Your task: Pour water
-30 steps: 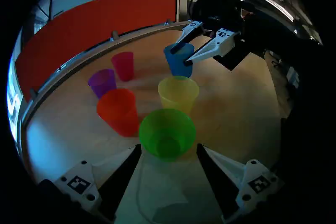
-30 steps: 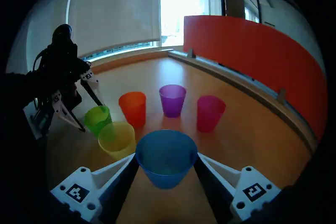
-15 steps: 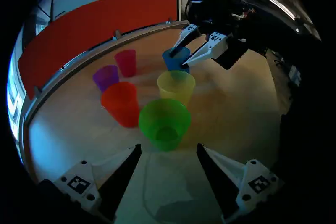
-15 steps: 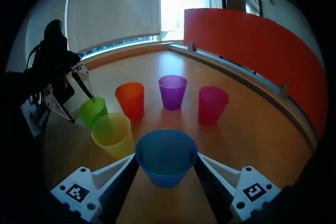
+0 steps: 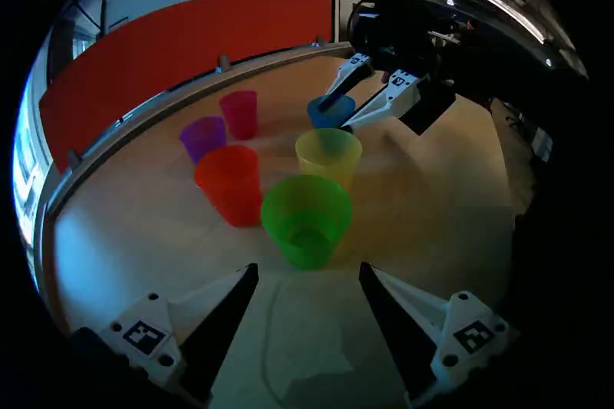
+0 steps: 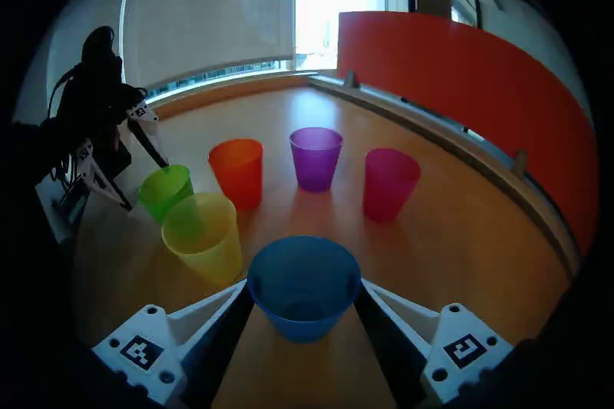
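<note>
One green cup (image 5: 307,217) farther from tool (image 5: 307,268)

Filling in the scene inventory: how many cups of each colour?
blue cup: 1
yellow cup: 1
green cup: 1
orange cup: 1
purple cup: 1
pink cup: 1
Total: 6 cups

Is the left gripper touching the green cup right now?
Apart. In the left gripper view, bare table shows between the green cup and the fingers on both sides of the open left gripper.
</note>
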Motion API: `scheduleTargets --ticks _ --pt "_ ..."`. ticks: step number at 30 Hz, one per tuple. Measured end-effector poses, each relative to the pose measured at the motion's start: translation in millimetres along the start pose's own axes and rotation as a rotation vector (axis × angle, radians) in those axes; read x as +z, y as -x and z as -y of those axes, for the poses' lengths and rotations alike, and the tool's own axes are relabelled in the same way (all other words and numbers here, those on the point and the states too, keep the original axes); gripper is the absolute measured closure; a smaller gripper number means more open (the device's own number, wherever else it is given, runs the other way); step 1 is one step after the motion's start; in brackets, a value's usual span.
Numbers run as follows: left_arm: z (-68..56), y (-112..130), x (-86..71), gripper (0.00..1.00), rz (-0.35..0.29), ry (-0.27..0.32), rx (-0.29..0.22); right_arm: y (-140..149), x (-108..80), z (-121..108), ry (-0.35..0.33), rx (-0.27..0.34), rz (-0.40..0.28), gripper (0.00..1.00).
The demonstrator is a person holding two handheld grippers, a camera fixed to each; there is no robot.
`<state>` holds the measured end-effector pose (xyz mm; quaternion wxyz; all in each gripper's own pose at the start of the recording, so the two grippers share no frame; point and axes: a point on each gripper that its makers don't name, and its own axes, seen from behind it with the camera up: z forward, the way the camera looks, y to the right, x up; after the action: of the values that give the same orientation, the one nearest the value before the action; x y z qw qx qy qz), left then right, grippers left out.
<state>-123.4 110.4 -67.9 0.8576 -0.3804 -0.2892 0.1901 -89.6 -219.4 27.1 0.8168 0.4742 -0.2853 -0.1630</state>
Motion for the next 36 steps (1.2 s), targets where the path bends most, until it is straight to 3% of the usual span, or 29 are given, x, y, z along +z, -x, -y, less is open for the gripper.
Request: scheduleTargets --ticks 16,24,36 --pt "-3.1 2 0.8 0.02 0.002 0.004 -0.007 11 -6.1 5 -0.005 0.014 0.025 0.08" --pt "-2.9 1 -1.0 0.02 -0.001 0.002 -0.007 16 -12.5 3 0.011 0.025 0.031 0.00" --pt "-1.5 7 -13.7 0.02 -0.010 -0.024 -0.018 32 -44.4 6 0.055 0.048 0.018 0.00"
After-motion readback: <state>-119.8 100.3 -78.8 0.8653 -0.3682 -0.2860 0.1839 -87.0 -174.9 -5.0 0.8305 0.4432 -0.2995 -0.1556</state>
